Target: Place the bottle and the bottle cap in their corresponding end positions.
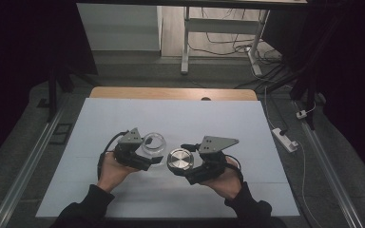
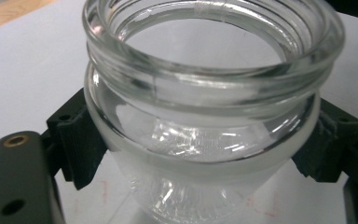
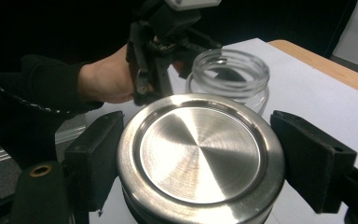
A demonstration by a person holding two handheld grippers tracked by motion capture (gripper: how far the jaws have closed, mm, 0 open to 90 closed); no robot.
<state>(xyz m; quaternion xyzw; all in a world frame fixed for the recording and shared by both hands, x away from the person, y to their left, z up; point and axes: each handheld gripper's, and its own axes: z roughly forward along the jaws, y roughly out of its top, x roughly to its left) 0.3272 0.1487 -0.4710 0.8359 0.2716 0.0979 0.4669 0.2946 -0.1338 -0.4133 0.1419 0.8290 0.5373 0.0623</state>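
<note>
A clear glass jar (image 1: 153, 143) with an open threaded mouth stands upright near the middle of the white table; my left gripper (image 1: 148, 156) is shut on it. In the left gripper view the jar (image 2: 205, 116) sits between the two black pads (image 2: 81, 140), which press on its shoulder below the neck. A round brushed-steel lid (image 1: 179, 160) is just right of the jar, and my right gripper (image 1: 183, 164) is shut on its rim. Seen from the right gripper view, the lid (image 3: 200, 149) lies flat-side up between the pads (image 3: 95, 154), with the jar (image 3: 228, 74) and my left gripper (image 3: 158, 46) behind it.
A white sheet (image 1: 171, 118) covers the table, whose wooden far edge (image 1: 171, 93) shows beyond it. On the floor to the right lie a power strip (image 1: 285, 139) and cables. A desk frame (image 1: 186, 38) stands farther back.
</note>
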